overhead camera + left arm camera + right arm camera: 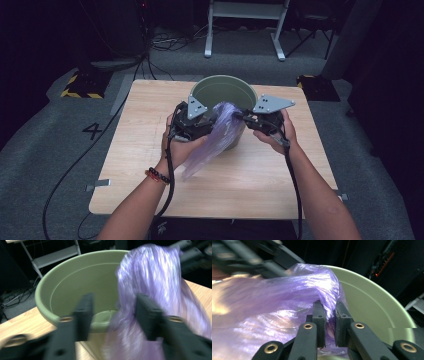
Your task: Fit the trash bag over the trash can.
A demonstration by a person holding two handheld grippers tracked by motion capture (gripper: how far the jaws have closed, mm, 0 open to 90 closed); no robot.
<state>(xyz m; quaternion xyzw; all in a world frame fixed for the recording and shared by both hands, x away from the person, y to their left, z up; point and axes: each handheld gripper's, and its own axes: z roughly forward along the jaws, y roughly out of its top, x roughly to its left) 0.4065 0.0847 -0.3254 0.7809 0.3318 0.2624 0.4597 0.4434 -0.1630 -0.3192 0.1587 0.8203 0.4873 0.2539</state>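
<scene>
From the high view, the whole layout is showing: a green bucket (222,100) is standing toward the far side of a wooden table (150,165), with a purple plastic bag (215,140) draping from its near rim down onto the tabletop. The left gripper (206,119) and right gripper (246,117) are meeting at that rim from either side, each held in a hand. On the grey floor to the left of the table a "4" (93,131) is reading clearly — the only legible writing.

The right gripper view is giving what the high view cannot: the right gripper (330,315) is pinching a gathered fold of the bag (287,297), its jaws nearly together with only the thin film between the pads, and the bucket's rim (372,290) is curving off behind them.

The left gripper view is blurred. There the left gripper (113,312) is standing about half open over the bucket's edge (50,312); the bag (152,277) is hanging in front of the right-hand jaw and spilling partly into the gap — but the pads are not pressing on it.
</scene>
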